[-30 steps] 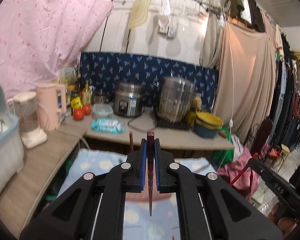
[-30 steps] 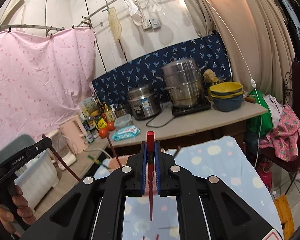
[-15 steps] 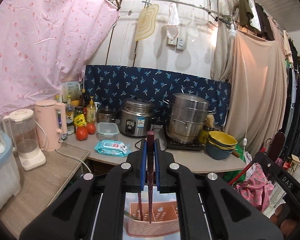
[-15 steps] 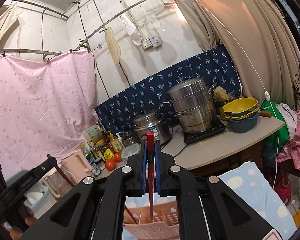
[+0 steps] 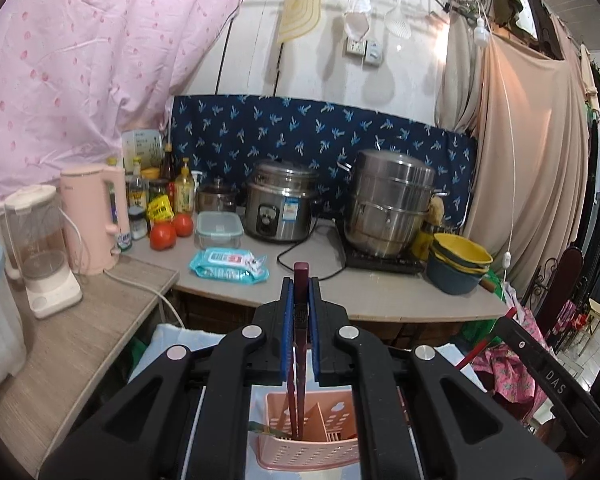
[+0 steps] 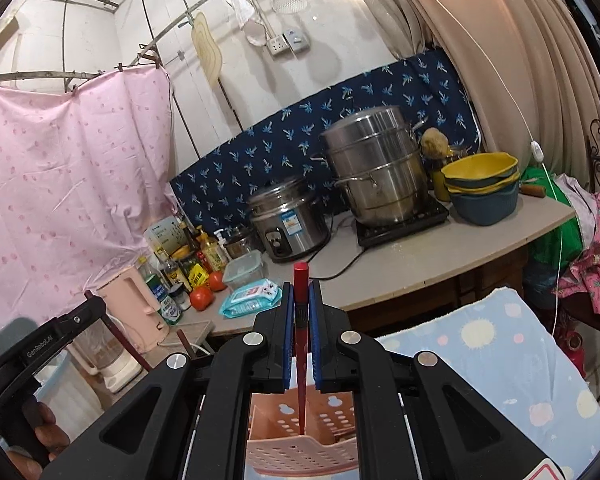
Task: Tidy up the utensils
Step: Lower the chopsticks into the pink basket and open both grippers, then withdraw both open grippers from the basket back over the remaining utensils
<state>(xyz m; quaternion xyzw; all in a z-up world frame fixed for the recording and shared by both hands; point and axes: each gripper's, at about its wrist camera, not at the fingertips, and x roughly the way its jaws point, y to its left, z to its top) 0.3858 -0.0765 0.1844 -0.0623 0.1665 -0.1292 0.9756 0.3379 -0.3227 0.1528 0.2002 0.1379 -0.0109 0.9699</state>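
Observation:
My left gripper is shut on a dark red chopstick that stands upright, its lower tip down inside a pink perforated utensil basket. A second dark stick leans in the same compartment. My right gripper is shut on a bright red chopstick, whose tip hangs at the rim of the pink basket. The other gripper shows at the edge of each view, held by a hand at lower left in the right wrist view.
The basket sits on a pale blue cloth with dots. Behind runs a counter with a rice cooker, a steel steamer pot, stacked bowls, a wipes pack, tomatoes, bottles, a pink kettle and a blender.
Both grippers have moved forward and slightly down over the blue cloth. The pink basket has come into view beneath them, and both chopstick tips now reach it.

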